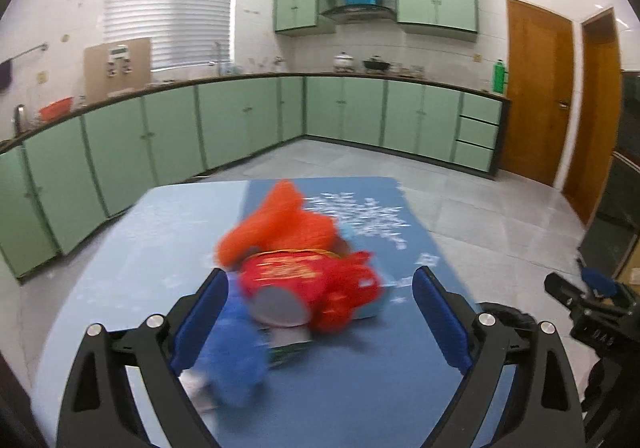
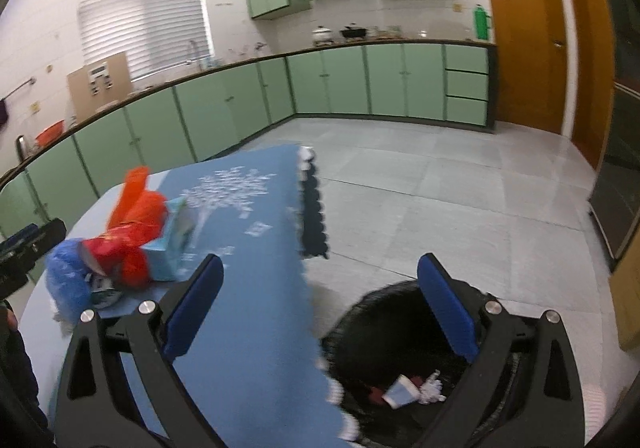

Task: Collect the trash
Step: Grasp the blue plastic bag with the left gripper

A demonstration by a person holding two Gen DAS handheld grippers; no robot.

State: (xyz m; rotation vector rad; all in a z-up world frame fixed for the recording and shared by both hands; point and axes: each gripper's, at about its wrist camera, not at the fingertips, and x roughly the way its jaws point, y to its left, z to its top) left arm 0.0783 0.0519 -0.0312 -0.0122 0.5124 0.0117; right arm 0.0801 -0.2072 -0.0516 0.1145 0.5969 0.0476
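A pile of trash lies on the blue tablecloth (image 1: 360, 388): an orange plastic bag (image 1: 280, 224), a red packet (image 1: 304, 280), a crumpled blue bag (image 1: 236, 364) and a light blue carton (image 2: 168, 248). My left gripper (image 1: 320, 312) is open, its fingers on either side of the pile and apart from it. My right gripper (image 2: 320, 304) is open and empty, above the table's right edge and a black bin (image 2: 392, 328) on the floor. The bin holds a few scraps (image 2: 412, 390). The pile also shows in the right wrist view (image 2: 120, 248).
The table stands in a kitchen with green cabinets (image 1: 240, 120) along the far walls and grey floor tiles (image 2: 440, 208). Wooden doors (image 1: 536, 88) are at the right. The right gripper's body (image 1: 592, 312) shows at the left view's right edge.
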